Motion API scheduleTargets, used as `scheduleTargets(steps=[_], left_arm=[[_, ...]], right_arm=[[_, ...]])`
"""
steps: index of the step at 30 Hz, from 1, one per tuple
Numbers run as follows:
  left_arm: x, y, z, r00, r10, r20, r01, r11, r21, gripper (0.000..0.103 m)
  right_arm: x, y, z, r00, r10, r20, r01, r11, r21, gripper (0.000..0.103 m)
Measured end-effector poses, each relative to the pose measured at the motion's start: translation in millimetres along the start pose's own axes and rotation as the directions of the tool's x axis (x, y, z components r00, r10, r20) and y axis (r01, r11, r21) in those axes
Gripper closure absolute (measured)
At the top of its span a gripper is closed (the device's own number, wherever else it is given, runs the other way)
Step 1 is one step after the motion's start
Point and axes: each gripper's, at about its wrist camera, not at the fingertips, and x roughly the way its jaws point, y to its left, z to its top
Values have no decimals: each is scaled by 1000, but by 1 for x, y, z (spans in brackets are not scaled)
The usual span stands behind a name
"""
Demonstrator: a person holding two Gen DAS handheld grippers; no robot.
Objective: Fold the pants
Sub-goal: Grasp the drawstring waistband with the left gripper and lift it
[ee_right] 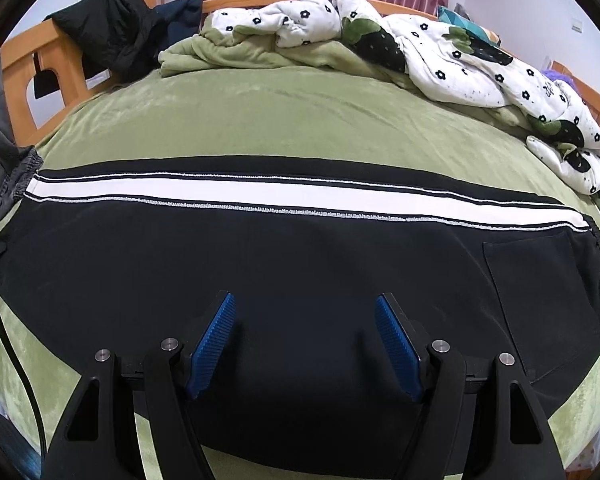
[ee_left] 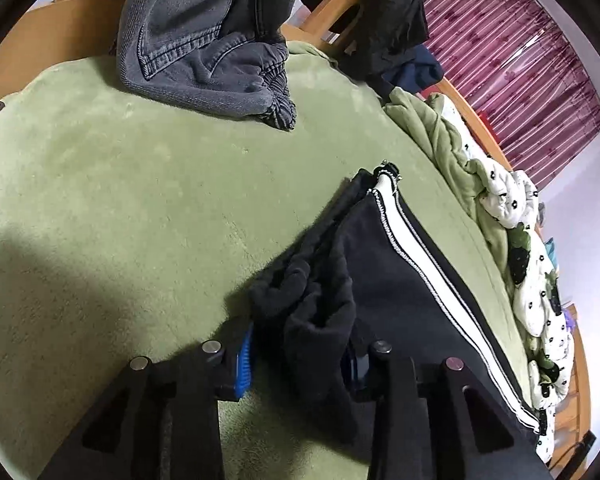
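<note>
The black pants with the white side stripe are lying flat across the green bed. The right tool is hovering over them, jaws spread wide and holding nothing. The left tool is gripping a bunched fold of the pants' dark fabric. Grey jeans are sitting near the headboard.

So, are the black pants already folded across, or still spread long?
Still spread long: the black pants lie full length, white stripe straight, on the bed.
</note>
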Motion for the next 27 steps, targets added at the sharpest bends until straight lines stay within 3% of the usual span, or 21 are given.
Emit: scheduleTargets(steps=[4, 7, 10, 13, 17, 22, 26, 27], left_arm=[[-1, -13, -2, 996, 84, 18, -84, 996, 33, 71], [-7, -28, 0, 990, 129, 56, -133, 989, 65, 80], [-23, -60, 0, 979, 164, 119, -183, 969, 166, 84], [-46, -119, -9, 954, 196, 226, -264, 905, 333, 84], [-67, -196, -34, 950, 120, 287, -254, 833, 492, 84], [-67, -305, -103, 975, -15, 220, -141, 722, 677, 84], [-43, -361, -182, 990, -60, 126, -60, 633, 772, 85], [-35, -369, -199, 993, -60, 101, -42, 621, 782, 85]], right_arm=[[-10, -6, -2, 1000, -13, 15, 13, 1000, -20, 31], [-23, -16, -5, 999, -16, 32, 16, 1000, -26, 32], [-36, -33, -9, 999, -8, 47, 9, 1000, -27, 36], [-45, -58, -20, 998, -31, 60, 31, 1000, 1, 36], [-44, -101, -36, 998, -57, 36, 54, 996, 71, 36], [-50, -156, -55, 998, -58, 1, 57, 976, 208, 36], [-63, -182, -58, 998, -61, 25, 52, 959, 277, 36], [-68, -189, -57, 997, -66, 40, 52, 956, 290, 36]])
